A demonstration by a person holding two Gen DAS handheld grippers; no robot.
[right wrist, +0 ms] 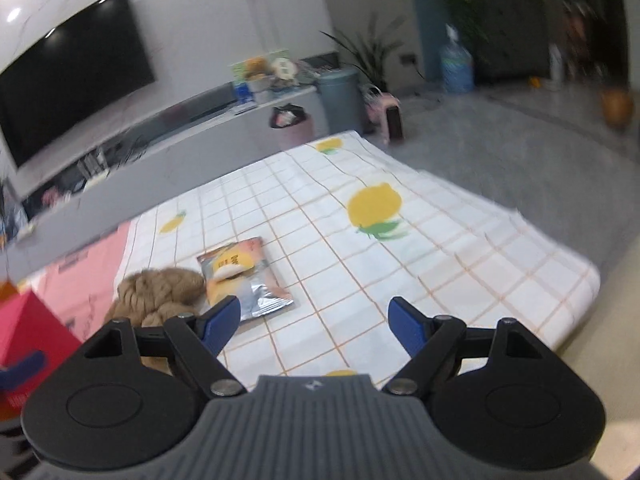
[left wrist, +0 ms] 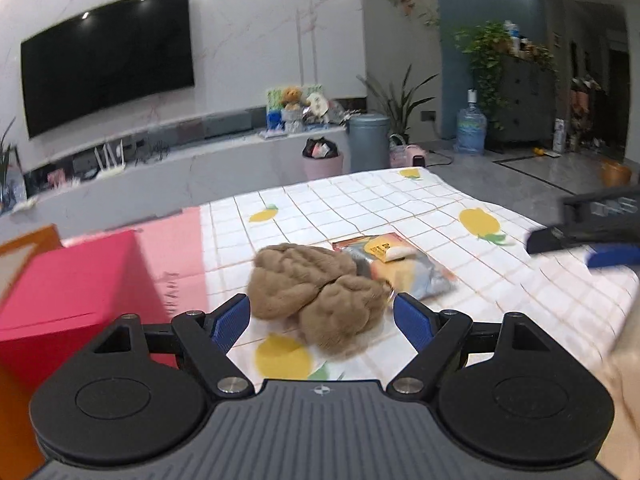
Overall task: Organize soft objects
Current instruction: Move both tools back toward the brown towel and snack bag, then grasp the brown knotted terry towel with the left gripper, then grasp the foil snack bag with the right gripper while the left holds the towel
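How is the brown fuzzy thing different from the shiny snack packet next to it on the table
The brown fuzzy bundle is plain tan, lumpy and heaped; the snack packet is silver and orange with print, and lies fairly flat. The bundle sits between the left gripper's open jaws; the packet lies just beyond. Both rest, touching, on the lemon-print tablecloth.

A checked, lemon-print cloth (left wrist: 400, 208) is covering the table, carrying a brown plush toy (left wrist: 316, 300), a snack packet (left wrist: 400, 268) and a red box (left wrist: 68, 292).
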